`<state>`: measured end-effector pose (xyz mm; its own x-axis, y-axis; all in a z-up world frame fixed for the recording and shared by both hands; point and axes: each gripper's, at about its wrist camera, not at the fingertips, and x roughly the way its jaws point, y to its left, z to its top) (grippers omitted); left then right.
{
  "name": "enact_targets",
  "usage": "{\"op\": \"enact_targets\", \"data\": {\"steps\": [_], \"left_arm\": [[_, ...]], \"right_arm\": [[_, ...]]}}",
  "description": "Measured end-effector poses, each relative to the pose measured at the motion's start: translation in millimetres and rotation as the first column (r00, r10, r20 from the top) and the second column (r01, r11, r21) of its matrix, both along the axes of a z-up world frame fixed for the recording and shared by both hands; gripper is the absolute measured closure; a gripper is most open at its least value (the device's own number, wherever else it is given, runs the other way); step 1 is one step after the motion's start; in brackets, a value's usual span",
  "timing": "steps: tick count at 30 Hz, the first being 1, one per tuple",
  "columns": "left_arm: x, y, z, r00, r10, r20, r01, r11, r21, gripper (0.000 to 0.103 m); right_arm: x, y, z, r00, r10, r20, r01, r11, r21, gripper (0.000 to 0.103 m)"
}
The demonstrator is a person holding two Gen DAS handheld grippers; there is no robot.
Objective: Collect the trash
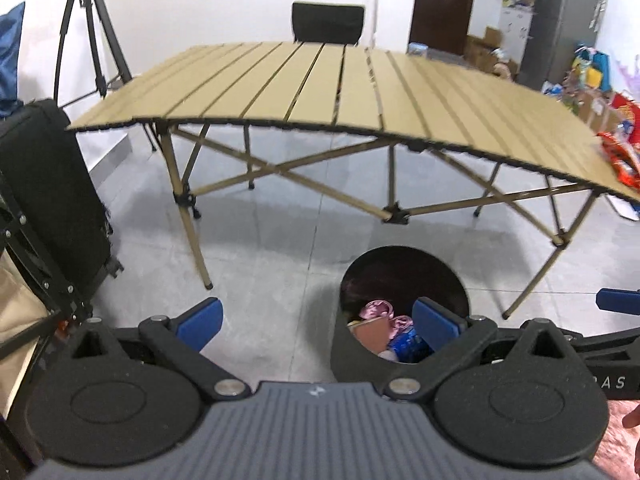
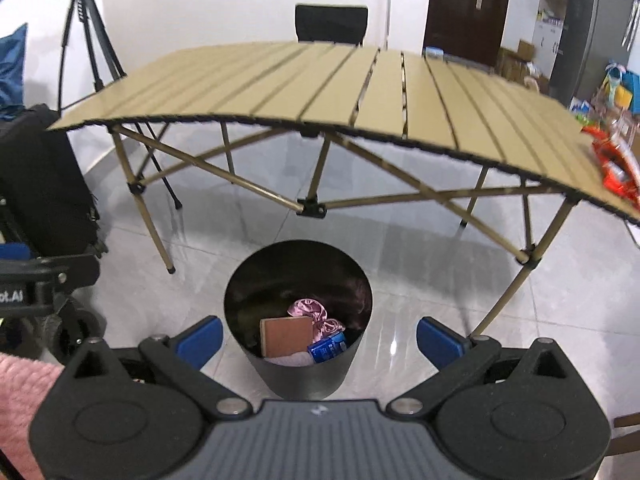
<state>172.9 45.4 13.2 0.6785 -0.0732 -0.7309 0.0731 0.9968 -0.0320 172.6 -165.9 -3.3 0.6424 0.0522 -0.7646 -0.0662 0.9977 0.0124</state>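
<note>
A black round bin [image 2: 280,376] stands on the floor in front of the slatted folding table [image 2: 320,88]. Inside it lie a brown card [image 2: 286,336], a pink crumpled wrapper [image 2: 308,308] and a blue packet [image 2: 328,350]. My right gripper [image 2: 318,342] hangs above the bin, jaws wide open and empty. My left gripper [image 1: 316,320] is open and empty too, with the bin [image 1: 360,360] under its right finger. A red snack wrapper [image 2: 614,168] lies at the table's right end; in the left wrist view the same wrapper [image 1: 622,160] sits at the right edge.
A black suitcase [image 1: 52,200] stands at the left beside a tripod [image 1: 88,32]. A black chair [image 1: 328,22] is behind the table. Boxes and bright clutter [image 1: 588,76] fill the floor at the right by a dark door [image 2: 464,8].
</note>
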Motion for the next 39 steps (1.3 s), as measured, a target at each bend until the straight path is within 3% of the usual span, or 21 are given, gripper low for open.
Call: {"op": "enact_targets", "data": {"steps": [12,39], "left_arm": [[-44,-4,31,0.996,-0.045,0.081,0.047,0.999,-0.02,0.0],[-54,-2,35,0.995,-0.044,0.091,0.046,0.999,-0.024,0.0]], "right_arm": [[-58,-6,43,0.995,-0.01,0.102,0.01,1.0,0.002,0.0],[-65,-9,46,0.993,-0.019,0.119,0.018,1.0,0.011,0.0]]}}
